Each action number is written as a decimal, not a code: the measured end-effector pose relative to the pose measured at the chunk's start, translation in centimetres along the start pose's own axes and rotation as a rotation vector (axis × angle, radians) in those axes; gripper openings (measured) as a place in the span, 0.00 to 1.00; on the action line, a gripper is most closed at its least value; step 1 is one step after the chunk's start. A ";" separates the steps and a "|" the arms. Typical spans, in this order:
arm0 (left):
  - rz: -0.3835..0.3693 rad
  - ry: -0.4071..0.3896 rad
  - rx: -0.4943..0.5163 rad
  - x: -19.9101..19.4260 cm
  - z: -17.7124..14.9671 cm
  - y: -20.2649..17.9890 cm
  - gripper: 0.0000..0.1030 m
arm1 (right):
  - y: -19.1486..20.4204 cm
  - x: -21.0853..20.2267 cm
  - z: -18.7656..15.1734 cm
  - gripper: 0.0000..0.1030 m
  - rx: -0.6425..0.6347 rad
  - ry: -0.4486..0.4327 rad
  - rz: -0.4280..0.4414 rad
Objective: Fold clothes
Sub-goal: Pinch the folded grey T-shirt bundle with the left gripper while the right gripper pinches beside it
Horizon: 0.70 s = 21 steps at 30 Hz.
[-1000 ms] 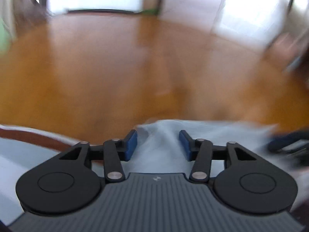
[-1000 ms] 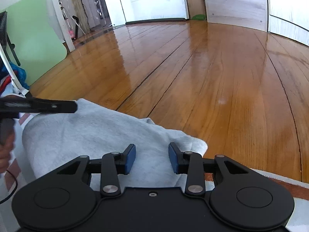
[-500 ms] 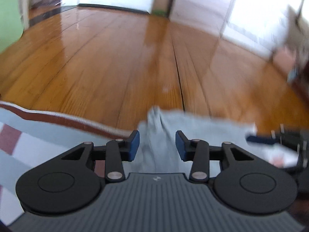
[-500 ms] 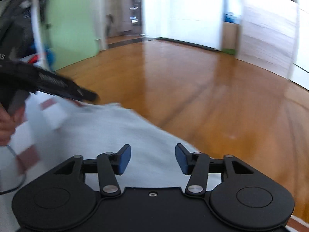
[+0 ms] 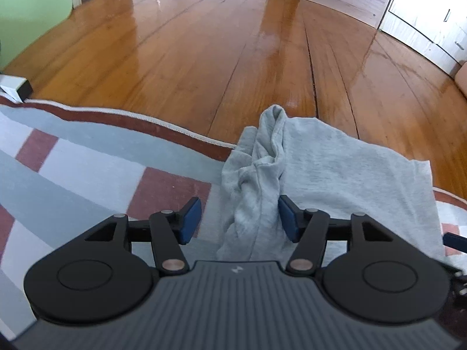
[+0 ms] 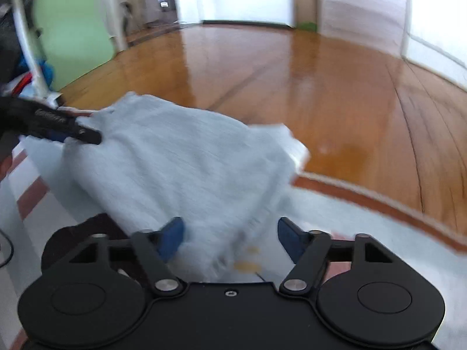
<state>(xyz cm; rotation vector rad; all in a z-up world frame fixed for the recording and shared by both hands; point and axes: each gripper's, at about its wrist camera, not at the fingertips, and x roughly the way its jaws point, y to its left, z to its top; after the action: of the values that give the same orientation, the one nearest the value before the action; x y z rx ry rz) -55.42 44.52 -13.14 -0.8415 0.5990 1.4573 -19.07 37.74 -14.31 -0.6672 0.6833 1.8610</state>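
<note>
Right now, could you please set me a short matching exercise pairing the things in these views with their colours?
Things:
1. garment
2. floor
3. pads on the left gripper's fingers
4. rug border

Colours:
A. blue
B. light grey
C. dark red with a white edge
D. glossy orange-brown wood

Pairs: 1-B, 2-D, 3-A, 4-C

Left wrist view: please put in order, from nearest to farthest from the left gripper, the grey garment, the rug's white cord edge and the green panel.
1. Crumpled grey cotton garment, between the left gripper's open jaws.
2. White cord edge of the striped rug, ahead and left.
3. Pale green panel, far left across the wooden floor.
</note>
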 end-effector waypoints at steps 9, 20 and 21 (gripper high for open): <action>-0.170 0.000 -0.413 -2.8 -0.7 5.5 0.54 | -2.3 -4.5 -1.2 0.73 0.203 -0.101 0.028; -0.400 0.232 -0.614 0.4 -4.1 6.0 0.58 | -8.3 0.7 -0.2 0.74 0.666 -0.031 0.264; -0.383 0.220 -0.602 0.4 -4.0 5.8 0.60 | -7.9 1.2 0.0 0.74 0.652 -0.036 0.278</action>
<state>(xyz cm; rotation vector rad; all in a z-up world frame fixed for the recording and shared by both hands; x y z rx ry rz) -60.56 41.16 -16.59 -1.5119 0.1292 1.2029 -12.14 41.14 -16.39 -0.1153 1.3295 1.7363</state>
